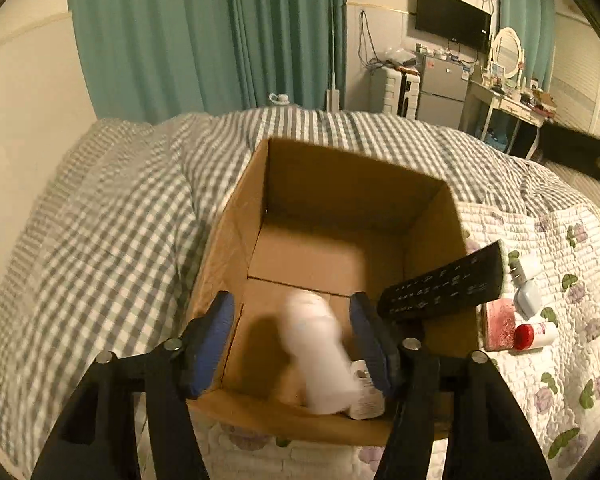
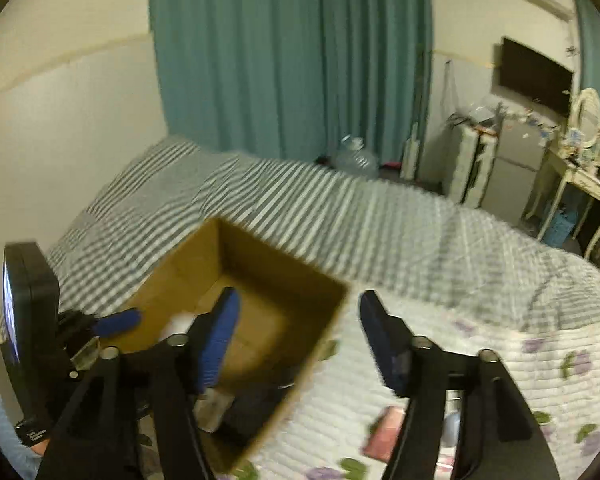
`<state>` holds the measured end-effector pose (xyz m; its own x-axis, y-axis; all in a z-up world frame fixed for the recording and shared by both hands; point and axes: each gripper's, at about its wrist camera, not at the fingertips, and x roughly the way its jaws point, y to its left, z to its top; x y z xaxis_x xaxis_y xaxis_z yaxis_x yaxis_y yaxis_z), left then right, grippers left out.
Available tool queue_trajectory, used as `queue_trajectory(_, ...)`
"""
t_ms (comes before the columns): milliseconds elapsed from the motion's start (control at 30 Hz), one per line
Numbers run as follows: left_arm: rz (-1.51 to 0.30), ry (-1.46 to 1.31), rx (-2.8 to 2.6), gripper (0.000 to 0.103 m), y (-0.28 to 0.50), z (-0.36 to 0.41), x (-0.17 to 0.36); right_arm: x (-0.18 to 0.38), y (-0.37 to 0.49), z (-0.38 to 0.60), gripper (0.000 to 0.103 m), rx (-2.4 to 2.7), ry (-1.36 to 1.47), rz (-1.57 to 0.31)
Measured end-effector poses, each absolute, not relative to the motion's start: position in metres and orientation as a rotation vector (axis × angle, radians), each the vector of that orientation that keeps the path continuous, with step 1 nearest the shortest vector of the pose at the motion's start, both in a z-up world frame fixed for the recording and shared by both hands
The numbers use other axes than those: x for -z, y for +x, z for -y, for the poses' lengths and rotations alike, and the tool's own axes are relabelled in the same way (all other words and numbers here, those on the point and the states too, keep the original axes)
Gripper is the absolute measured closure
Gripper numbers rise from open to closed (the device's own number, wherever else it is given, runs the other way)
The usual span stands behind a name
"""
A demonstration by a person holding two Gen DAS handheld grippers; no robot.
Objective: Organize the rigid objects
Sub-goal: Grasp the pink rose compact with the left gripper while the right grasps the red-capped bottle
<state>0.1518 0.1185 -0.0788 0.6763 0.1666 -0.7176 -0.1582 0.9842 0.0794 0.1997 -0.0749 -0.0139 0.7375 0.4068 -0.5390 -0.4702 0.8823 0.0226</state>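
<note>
1. On the bed [image 1: 112,216], over gingham and floral quilting, stands an open cardboard box [image 1: 340,184] — the largest thing in reach.
2. The left gripper [image 1: 292,344] hangs above the box's near end, fingers spread wide and empty; the right gripper [image 2: 298,344] is likewise open, straddling the box's right wall.
3. A black remote [image 1: 444,286] lies tilted across the box's right rim.
4. A blurred white bottle [image 1: 320,356] sits inside the box, between the left fingers but apart from them.
5. Just right of the box lie a pink case [image 1: 500,324], a white charger [image 1: 528,298] and a small red-capped bottle [image 1: 534,336].
</note>
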Motion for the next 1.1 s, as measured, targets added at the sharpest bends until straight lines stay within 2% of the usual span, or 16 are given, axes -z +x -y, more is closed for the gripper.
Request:
queue_trajectory(100, -0.787, 0.019, -0.18, 0.035, 0.146, -0.101, 0.064, 0.002, 0.192, 0.111, 0.012, -0.427, -0.127, -0.542)
queue_trajectory(200, -0.764, 0.033, -0.155, 0.034, 0.14, -0.079, 0.051, 0.003, 0.186, 0.145, 0.009, -0.358, -0.139, -0.544)
queue_trajectory(467, -0.761, 0.034, -0.086, 0.033, 0.14, 0.001, 0.046, 0.031, 0.184, 0.221, 0.008, -0.251, -0.16, -0.604)
queue_trajectory(667, -0.842, 0.087, -0.024, 0.033, 0.153, 0.064, 0.087, 0.077, 0.191, 0.257, 0.008, -0.239, -0.171, -0.692)
queue_trajectory(867, -0.912, 0.147, -0.027, 0.033, 0.165, 0.094, 0.129, 0.148, 0.204, 0.252, 0.008, -0.381, -0.251, -0.798)
queue_trajectory(1033, -0.936, 0.192, -0.062, 0.033, 0.179, 0.097, 0.151, 0.188, 0.225, 0.234, 0.021, -0.456, -0.291, -0.932)
queue_trajectory(1100, -0.943, 0.191, -0.055, 0.033, 0.183, 0.098, 0.156, 0.197, 0.23, 0.231, 0.03, -0.473, -0.306, -0.966)
